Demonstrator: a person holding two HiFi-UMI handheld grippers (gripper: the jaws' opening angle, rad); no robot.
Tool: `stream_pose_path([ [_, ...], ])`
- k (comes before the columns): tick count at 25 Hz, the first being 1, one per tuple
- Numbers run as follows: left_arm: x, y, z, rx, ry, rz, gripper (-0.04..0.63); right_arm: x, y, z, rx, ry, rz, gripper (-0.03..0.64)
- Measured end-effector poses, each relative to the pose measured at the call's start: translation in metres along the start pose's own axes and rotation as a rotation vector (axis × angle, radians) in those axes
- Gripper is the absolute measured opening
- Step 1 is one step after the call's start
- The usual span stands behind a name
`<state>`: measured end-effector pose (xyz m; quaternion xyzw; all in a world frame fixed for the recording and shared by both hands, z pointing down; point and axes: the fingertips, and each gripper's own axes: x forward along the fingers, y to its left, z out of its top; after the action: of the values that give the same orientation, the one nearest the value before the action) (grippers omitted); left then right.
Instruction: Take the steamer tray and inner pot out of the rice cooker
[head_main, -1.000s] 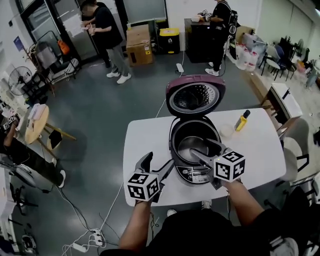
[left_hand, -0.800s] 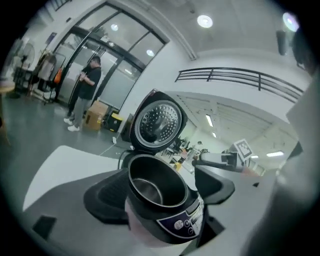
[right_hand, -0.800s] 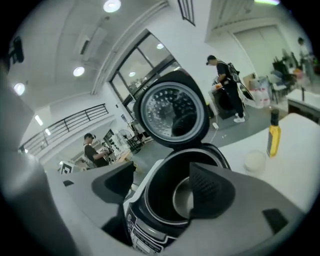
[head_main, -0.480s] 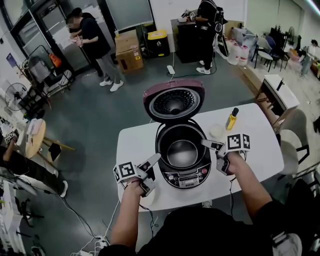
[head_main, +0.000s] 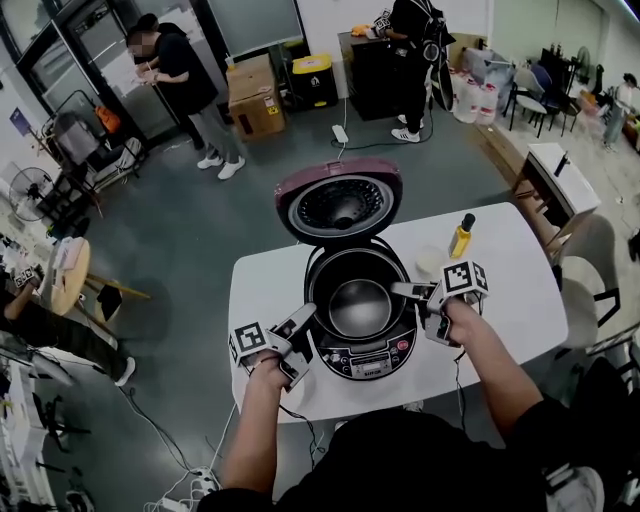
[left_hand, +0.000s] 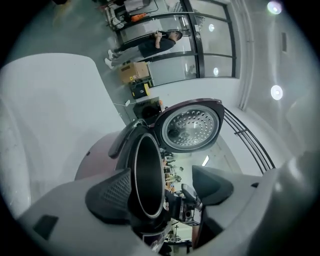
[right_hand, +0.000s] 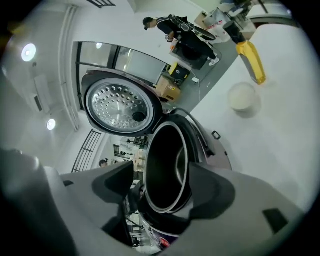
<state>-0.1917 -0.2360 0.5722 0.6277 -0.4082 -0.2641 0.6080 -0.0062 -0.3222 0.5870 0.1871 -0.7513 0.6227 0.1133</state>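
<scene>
**Approach to the pot.** Nearest, the left claw (head_main: 303, 325) and right claw (head_main: 408, 298) are held at either side of the cooker (head_main: 366, 358) on the desk (head_main: 268, 285). Both are about half open and empty, the left having just been closing slightly. The rim of the pot (head_main: 360, 305), seated in the cooker, is framed between each pair of jaws but not pinched. No tray can be made out. Beyond, the lid (head_main: 340, 205) stands raised. Next, it is judged, opposite rim edges must be clamped and lifted level. A second earlier both claws were held in front of the cooker; they have since been rolled and spread apart.
</scene>
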Motion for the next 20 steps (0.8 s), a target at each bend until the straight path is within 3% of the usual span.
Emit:
stream_pose_path([
  [7, 0.006, 0.005, -0.002, 0.053, 0.055, 0.035, 0.356, 0.010, -0.008, -0.003, -0.007, 0.014, -0.007, 0.310],
  [10, 0.003, 0.014, -0.001, 0.085, 0.078, 0.067, 0.306, 0.011, -0.013, -0.003, -0.011, 0.005, -0.010, 0.252],
  [12, 0.007, 0.013, 0.000, 0.101, 0.078, 0.081, 0.287, 0.008, -0.021, 0.000, -0.056, -0.008, -0.067, 0.172],
  [14, 0.011, 0.015, 0.001, 0.143, 0.082, 0.129, 0.245, 0.006, -0.029, 0.002, -0.122, -0.021, -0.139, 0.048],
  [17, 0.013, 0.023, -0.001, 0.198, 0.094, 0.220, 0.180, 0.004, -0.032, 0.002, -0.166, -0.029, -0.167, 0.034],
  [20, 0.010, 0.035, 0.002, 0.244, 0.104, 0.309, 0.028, 0.005, -0.030, 0.002, -0.187, -0.034, -0.171, 0.034],
])
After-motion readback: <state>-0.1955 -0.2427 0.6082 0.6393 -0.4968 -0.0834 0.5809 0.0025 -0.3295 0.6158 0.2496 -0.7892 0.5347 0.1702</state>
